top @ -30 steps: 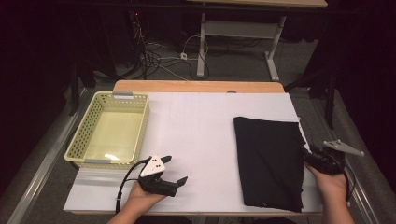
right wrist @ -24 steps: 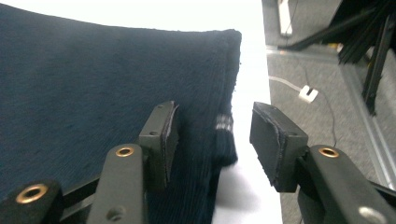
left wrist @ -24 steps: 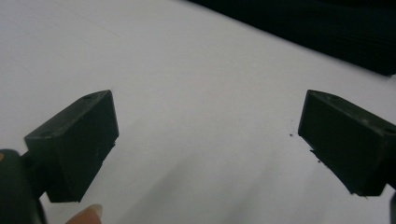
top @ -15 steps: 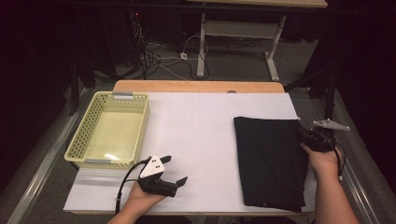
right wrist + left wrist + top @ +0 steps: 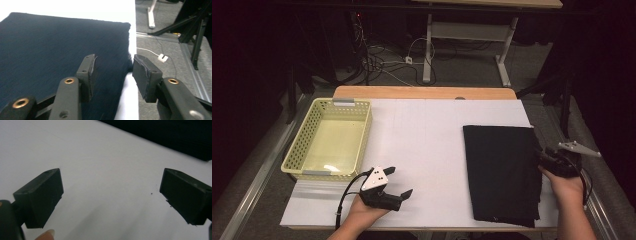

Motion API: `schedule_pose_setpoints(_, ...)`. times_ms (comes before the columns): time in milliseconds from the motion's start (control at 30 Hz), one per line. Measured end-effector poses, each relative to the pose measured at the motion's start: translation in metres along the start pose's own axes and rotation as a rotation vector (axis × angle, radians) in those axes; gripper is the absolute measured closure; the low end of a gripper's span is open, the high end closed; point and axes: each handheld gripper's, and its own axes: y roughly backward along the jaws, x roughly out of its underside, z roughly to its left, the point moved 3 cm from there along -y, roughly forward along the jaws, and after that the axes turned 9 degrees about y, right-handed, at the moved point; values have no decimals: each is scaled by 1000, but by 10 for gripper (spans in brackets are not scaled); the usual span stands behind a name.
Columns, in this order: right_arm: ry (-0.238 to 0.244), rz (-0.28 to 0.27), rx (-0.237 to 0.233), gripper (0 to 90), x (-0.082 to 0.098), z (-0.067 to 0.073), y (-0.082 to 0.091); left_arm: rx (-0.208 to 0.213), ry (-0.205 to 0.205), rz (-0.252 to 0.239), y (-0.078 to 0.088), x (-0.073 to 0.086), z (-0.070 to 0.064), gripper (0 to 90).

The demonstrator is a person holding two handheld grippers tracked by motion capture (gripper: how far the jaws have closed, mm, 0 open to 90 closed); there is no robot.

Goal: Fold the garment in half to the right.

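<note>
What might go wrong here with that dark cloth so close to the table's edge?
The right gripper has just been opening its jaws, which straddle the right edge of the folded black cloth without pinching it. Closing from there, they may catch only the top layer, so the fold falls open. That edge lies along the side of the table, so a tug could drag the cloth off. The left gripper sits idle and far off, unable to steady it.

The folded black rectangular cloth (image 5: pixel 50 47) runs off the picture's left edge beyond the jaws. In the left gripper view, the same cloth is cut by the top edge, far ahead of the jaws.
</note>
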Motion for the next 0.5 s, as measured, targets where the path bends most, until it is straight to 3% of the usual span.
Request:
schedule_pose_setpoints(200,42,-29,-59,497,19,30,39,1,2,-5,0,0,0,47)
schedule_pose_setpoints(500,105,-64,-99,479,37,75,85,5,8,-10,1,0,1,46)
